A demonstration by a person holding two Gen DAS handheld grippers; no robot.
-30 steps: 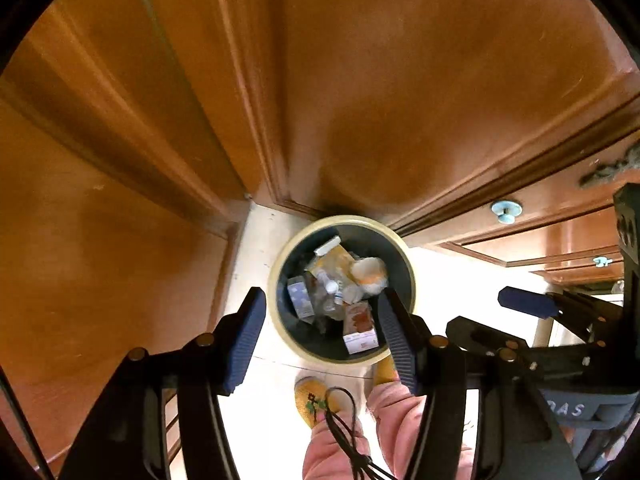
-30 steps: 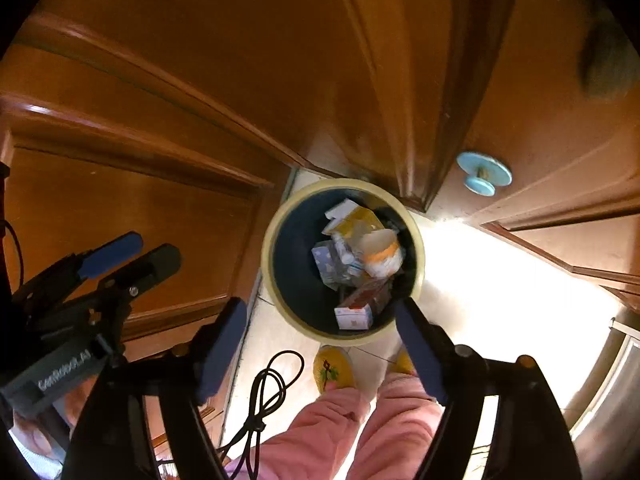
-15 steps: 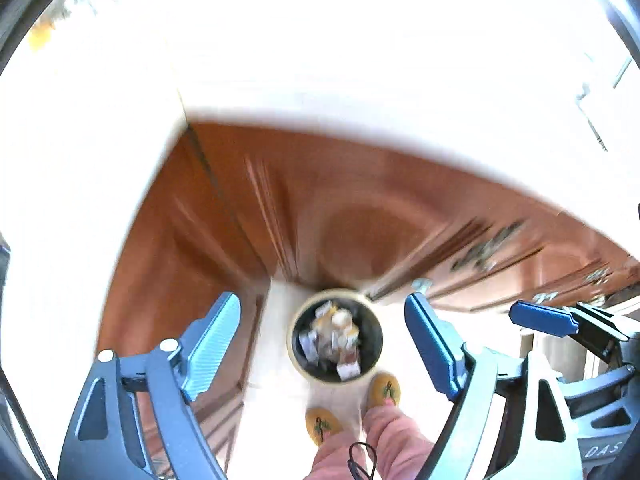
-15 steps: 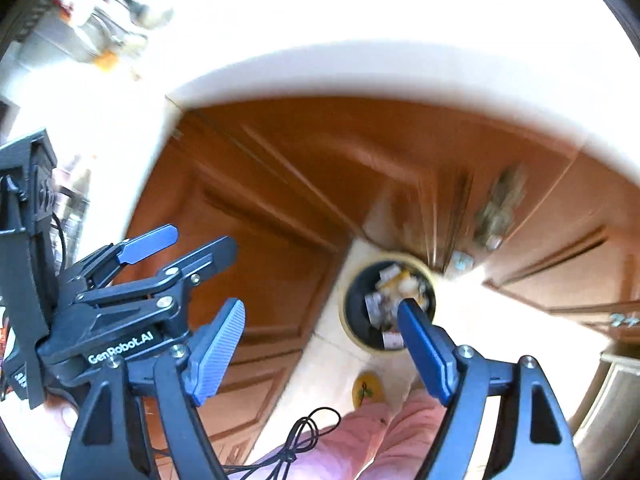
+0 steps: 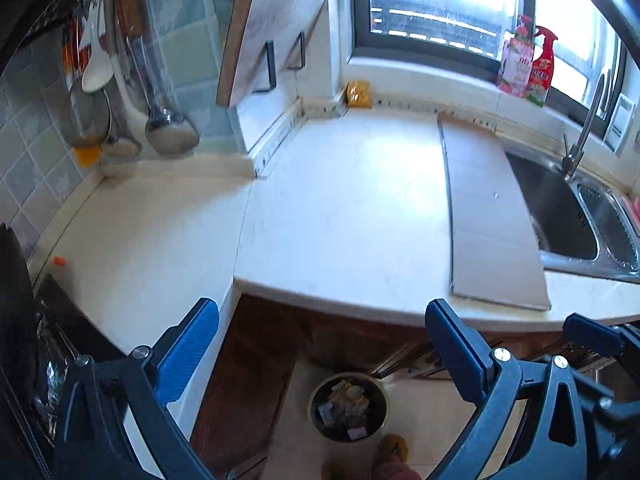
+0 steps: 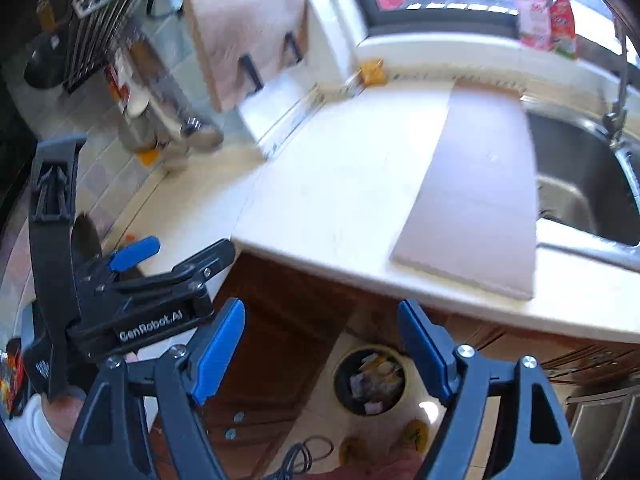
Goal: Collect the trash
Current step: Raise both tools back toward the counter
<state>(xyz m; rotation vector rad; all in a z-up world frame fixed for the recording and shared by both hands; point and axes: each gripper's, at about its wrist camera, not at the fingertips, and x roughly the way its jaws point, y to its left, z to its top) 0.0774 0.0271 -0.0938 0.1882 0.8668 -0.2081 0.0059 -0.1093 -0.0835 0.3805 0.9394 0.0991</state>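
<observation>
Down on the floor by the brown cabinets stands a round trash bin [image 5: 313, 404], cream-rimmed and dark inside, with several wrappers and small boxes in it. The right wrist view shows the same bin [image 6: 343, 380]. High above the bin, at counter height, my left gripper [image 5: 320, 316] has its blue jaws opening wide with nothing between them. My right gripper [image 6: 322, 312] is open and empty too, beside the left one. A small yellow packet [image 5: 359, 95] lies at the back of the white counter [image 5: 340, 208]. A tiny orange scrap [image 5: 59, 261] lies at the counter's left.
A flat cardboard sheet [image 5: 492, 220] lies on the counter beside the steel sink [image 5: 560, 216] and tap. Spray bottles [image 5: 528, 64] stand on the window sill. Ladles hang on the tiled wall [image 5: 168, 120], a cutting board [image 5: 272, 24] leans nearby. A person's slippers [image 5: 394, 446] are by the bin.
Both grippers have risen from just above the bin to counter height and tilted up, so the counter, sink and window now show. The left jaws have spread wider.
</observation>
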